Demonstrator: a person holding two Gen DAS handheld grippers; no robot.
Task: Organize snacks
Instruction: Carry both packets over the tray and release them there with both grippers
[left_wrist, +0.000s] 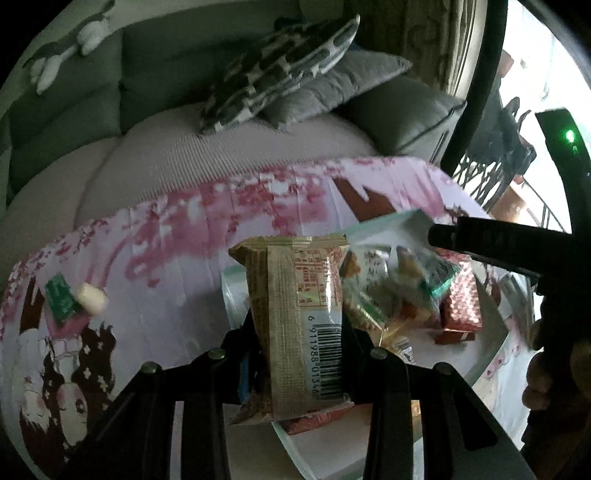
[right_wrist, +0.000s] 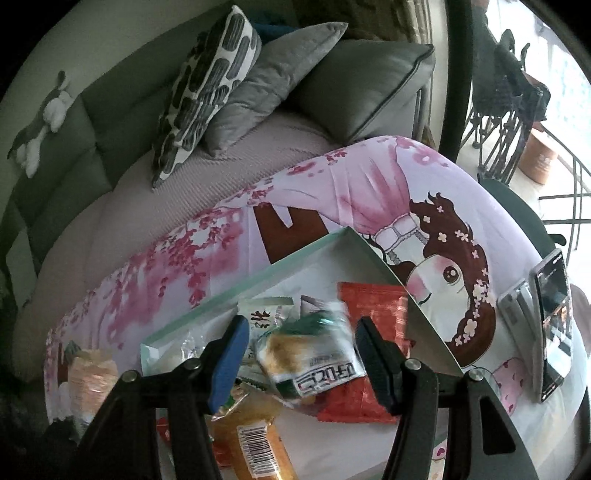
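Pink tablecloth (right_wrist: 369, 192); snack-filled tray (right_wrist: 229, 286)

Both wrist cameras are looking steeply down along their fingers, close over the pale green tray (left_wrist: 388, 221) (right_wrist: 258, 273) on the pink cartoon-print tablecloth (left_wrist: 166, 251) (right_wrist: 332, 177). Both are also taking in the grey sofa (left_wrist: 110, 92) (right_wrist: 110, 110) and patterned cushion (left_wrist: 280, 70) (right_wrist: 207, 85) beyond.
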